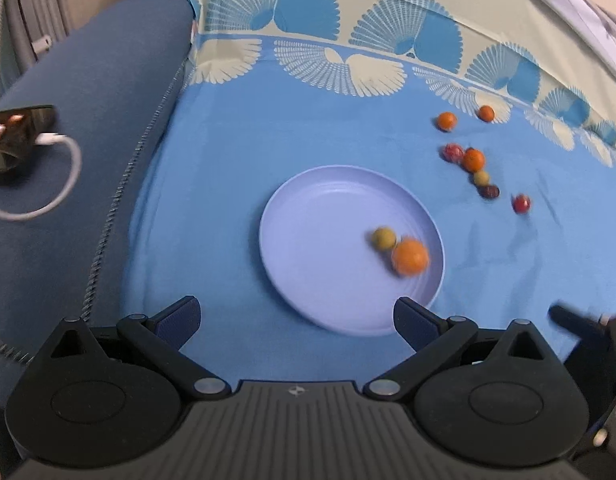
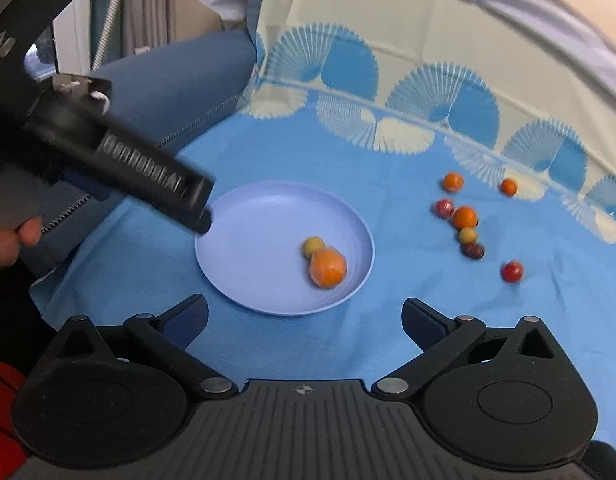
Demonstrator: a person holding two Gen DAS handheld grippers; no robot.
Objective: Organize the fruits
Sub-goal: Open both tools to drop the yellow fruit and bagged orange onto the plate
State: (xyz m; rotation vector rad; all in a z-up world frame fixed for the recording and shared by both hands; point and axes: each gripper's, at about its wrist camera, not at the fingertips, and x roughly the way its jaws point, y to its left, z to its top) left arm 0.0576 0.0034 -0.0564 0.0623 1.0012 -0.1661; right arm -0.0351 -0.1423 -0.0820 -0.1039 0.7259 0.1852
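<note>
An orange (image 2: 327, 268) and a small yellow-green fruit (image 2: 313, 246) touch each other inside the lilac plate (image 2: 244, 240), just ahead of both grippers' fingers. The rest of the fruit (image 2: 464, 217) is scattered on the blue cloth (image 2: 387, 168) further out, right of the plate. Left gripper (image 1: 296, 318) and right gripper (image 2: 304, 318) both have fingers spread wide, holding nothing.

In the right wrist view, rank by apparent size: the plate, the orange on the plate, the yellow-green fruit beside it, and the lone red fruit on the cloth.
1. plate
2. orange
3. yellow-green fruit and red fruit: these look about alike, so no ranking between them.
</note>
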